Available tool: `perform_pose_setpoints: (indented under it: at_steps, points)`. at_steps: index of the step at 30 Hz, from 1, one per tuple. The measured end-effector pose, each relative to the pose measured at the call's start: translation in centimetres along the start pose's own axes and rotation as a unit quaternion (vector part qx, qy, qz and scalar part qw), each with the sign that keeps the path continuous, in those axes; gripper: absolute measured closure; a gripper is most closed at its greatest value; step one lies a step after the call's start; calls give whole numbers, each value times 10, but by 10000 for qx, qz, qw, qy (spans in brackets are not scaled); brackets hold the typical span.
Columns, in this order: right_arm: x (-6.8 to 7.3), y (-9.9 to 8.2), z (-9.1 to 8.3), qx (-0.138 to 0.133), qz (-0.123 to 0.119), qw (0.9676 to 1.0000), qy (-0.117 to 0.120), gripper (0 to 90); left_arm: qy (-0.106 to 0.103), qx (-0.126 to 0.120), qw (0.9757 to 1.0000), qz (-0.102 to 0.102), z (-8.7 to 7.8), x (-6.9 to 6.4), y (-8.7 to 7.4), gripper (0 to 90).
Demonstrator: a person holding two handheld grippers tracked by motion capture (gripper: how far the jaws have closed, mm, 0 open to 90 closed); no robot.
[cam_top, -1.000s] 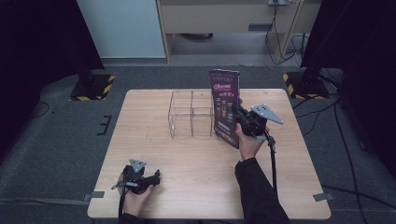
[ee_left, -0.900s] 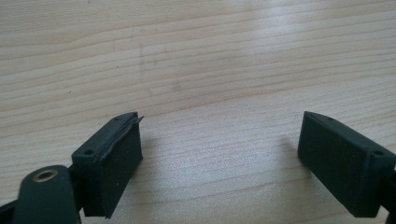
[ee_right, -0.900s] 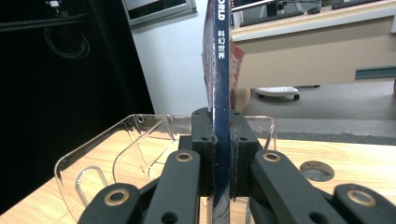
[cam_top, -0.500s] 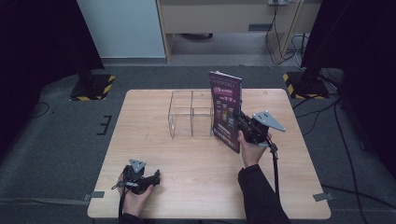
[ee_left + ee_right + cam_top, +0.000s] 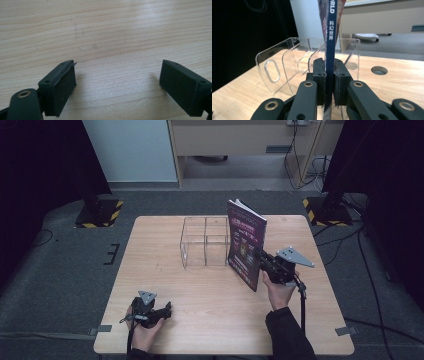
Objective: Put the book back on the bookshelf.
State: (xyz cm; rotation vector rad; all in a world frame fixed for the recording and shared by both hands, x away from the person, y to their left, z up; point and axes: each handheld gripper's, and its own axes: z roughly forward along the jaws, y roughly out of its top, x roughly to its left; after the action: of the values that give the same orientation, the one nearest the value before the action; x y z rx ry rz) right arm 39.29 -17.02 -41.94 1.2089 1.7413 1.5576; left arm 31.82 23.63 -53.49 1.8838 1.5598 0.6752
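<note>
A purple magazine (image 5: 246, 245) stands upright on the wooden table (image 5: 210, 290), just right of a clear acrylic rack (image 5: 205, 241). My right gripper (image 5: 261, 258) is shut on the magazine's spine; in the right gripper view the blue spine (image 5: 330, 45) runs up between both pads, with the clear acrylic rack (image 5: 287, 67) behind it. Near the front left edge, my left gripper (image 5: 167, 310) rests low over the table. In the left gripper view its fingertips (image 5: 60, 82) stand wide apart over bare wood, so my left gripper (image 5: 117, 82) is open and holds nothing.
The table has a round cable hole (image 5: 379, 70) near its far right side. Beyond the table lie dark carpet, stands with yellow-black bases (image 5: 97, 212), a white panel (image 5: 127, 150) and cables (image 5: 305, 165).
My right gripper has carried the magazine toward the near right, away from the rack, and the magazine leans a little more. The left gripper has stayed in place.
</note>
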Motion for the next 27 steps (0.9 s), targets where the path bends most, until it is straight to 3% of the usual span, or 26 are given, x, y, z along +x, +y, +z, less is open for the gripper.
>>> perform_pose_setpoints:
  at_steps: [14,27]
  points:
    - [-5,-18,-26,423,31,9991,72,822,1,-1,10000,-5,0,0,0,126]
    - [-4,-30,-35,732,-79,9972,150,803,3,4,10000,-1,0,0,0,125]
